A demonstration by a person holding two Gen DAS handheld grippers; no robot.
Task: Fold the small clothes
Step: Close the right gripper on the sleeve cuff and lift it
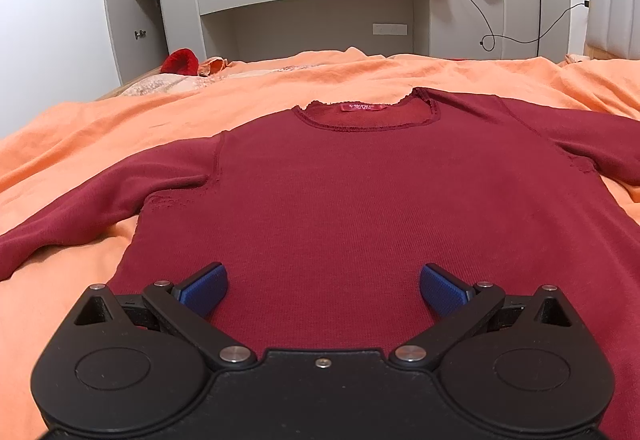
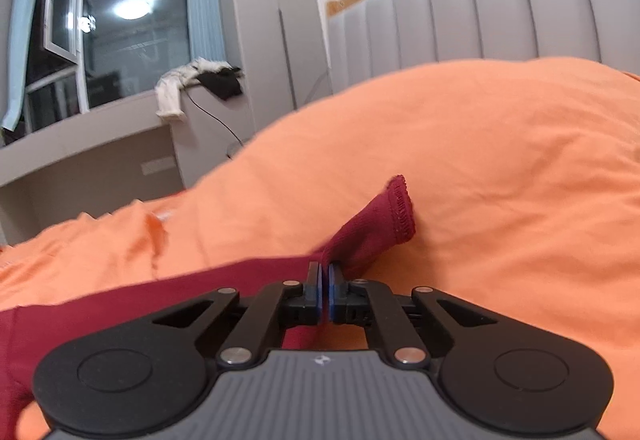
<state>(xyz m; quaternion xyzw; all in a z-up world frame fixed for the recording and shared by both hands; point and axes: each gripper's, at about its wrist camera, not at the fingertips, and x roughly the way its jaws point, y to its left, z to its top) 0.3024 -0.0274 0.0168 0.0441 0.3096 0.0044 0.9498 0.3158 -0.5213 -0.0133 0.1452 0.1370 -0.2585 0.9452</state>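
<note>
Barely begun, by the look of it. Dark red sweater [image 1: 360, 191] spread flat, front up, on the orange bedcover [image 1: 100, 127], collar and label toward the far side near the window wall, body smooth and unfolded. Left sleeve [image 1: 80, 211] lying straight out to the side, no crease or fold in it. Left tongs [image 1: 323, 290] spread wide, blue pads well apart, hovering low over the hem end of the body with nothing between them; whether touching the cloth, hard to tell. Right tongs [image 2: 324, 290] clenched tight on the right sleeve [image 2: 372, 236], gripping it a little short of the cuff, so that the cuff end [image 2: 402, 207] stands up past the pads and leans toward the orange mound in front of the grey headboard [image 2: 480, 7]. Sleeve pinched but not yet carried anywhere: remainder of it trailing back along the bedcover toward the body. Done so far, judging from this: garment laid out, first sleeve gripped. Left to do, probably: bringing that sleeve across the chest, doing the same with the other one, then doubling the body from hem toward collar, perhaps once more for a compact shape. A small red item [image 1: 182, 61] at the far edge of the bed, nature unclear, possibly another piece awaiting its turn.
</note>
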